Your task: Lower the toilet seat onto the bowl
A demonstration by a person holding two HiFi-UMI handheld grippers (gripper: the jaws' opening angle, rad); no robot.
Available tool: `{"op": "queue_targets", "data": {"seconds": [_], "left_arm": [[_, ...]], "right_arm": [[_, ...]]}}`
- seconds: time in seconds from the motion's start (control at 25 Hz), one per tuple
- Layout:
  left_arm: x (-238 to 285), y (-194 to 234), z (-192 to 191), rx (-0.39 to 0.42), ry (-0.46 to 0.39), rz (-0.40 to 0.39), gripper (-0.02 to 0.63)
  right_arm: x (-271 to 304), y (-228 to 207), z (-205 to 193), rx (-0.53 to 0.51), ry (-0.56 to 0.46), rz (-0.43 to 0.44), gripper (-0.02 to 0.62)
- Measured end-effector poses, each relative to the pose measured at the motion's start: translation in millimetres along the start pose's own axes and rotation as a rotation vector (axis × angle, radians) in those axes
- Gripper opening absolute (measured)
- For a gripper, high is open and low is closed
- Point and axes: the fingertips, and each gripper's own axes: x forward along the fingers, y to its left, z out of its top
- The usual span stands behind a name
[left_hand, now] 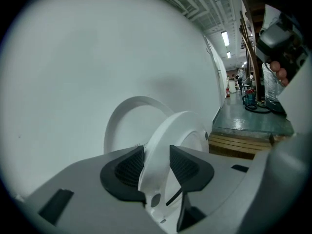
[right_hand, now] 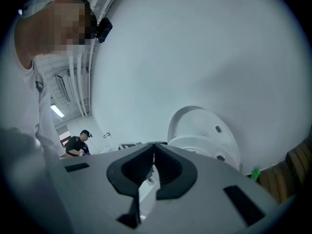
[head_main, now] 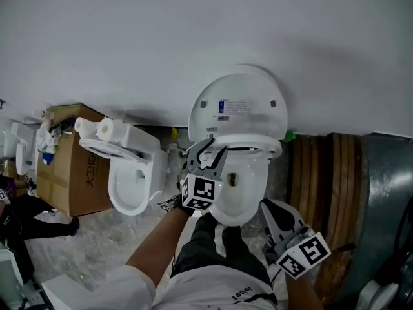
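Between lid [head_main: 239,102] and bowl [head_main: 242,196], the seat [head_main: 258,141] hangs tilted, its left rim inside the left gripper [head_main: 208,146].
Hinged at the wall [head_main: 129,37], the seat has its long axis running from there out toward the person, front edge up and forward, the bowl below it. The left gripper's pads straddle the rim and seem to pinch it, though the far pad's contact is hard to judge. The right gripper [head_main: 270,208], jaws together on nothing, sits apart by the bowl's front right, so the left hand is nearer.
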Motion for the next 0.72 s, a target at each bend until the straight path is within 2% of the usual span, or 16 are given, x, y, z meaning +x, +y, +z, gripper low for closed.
{"op": "queue_targets", "data": {"seconds": [0.2,0.36,0.52,0.72], "left_arm": [[-23,-22,-11,0.002,0.035,0.004,0.156],[-43,-40,-22,0.034,0.068,-0.030,0.155],[-55,-52,-29,0.108,0.081,-0.066,0.146],[-57,-61,-37,0.249,0.077,-0.088,0.147]], "right_arm": [[-24,5,-14,0.006,-0.001,0.035,0.018],[-43,9,-22,0.017,-0.008,0.025,0.018],[-60,11,-26,0.024,-0.033,-0.018,0.018],[-78,24,-41,0.031,-0.076,-0.091,0.018]]}}
